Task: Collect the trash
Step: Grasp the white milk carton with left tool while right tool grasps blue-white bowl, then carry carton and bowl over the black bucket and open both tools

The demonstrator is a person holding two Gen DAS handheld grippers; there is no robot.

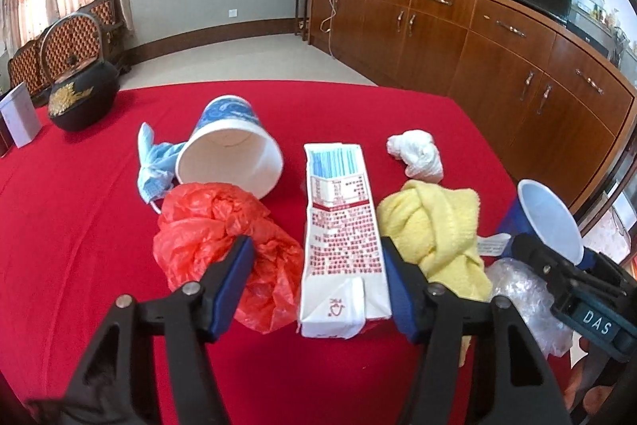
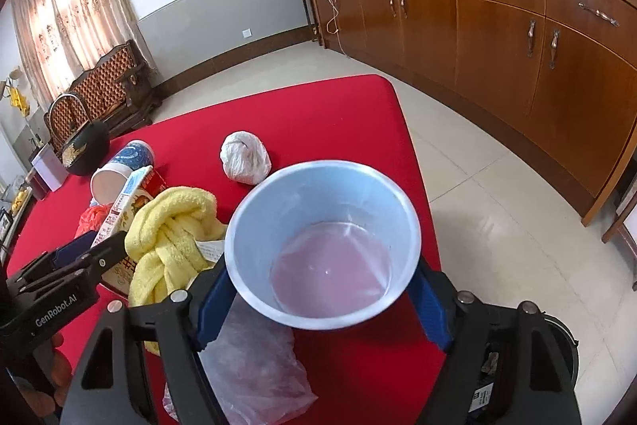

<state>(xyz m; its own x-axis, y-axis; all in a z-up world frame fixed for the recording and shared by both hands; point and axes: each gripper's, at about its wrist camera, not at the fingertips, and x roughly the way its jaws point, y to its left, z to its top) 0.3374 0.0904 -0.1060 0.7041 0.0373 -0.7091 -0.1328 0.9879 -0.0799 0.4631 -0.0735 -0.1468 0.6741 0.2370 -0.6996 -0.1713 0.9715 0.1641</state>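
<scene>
A red-and-white milk carton [image 1: 342, 245] lies flat on the red tablecloth [image 1: 79, 226], with a red plastic bag [image 1: 215, 226] to its left. My left gripper [image 1: 316, 245] stands open astride both; its left finger rests on the bag and its right pad is at the carton's edge. My right gripper [image 2: 322, 277] is shut on a blue cup [image 2: 322, 245] with a pinkish bottom, tilted mouth-up above a clear plastic bag [image 2: 254, 365]. A yellow cloth [image 1: 434, 226], a white tissue wad [image 1: 416, 154], a tipped paper cup [image 1: 231, 150] and a blue face mask [image 1: 153, 162] lie nearby.
A black teapot [image 1: 81, 98] and a white box [image 1: 20, 118] stand at the table's far left. Wooden cabinets [image 2: 517, 46] line the wall on the right across a tiled floor. A dark round container [image 2: 561, 341] sits below the table's near right corner.
</scene>
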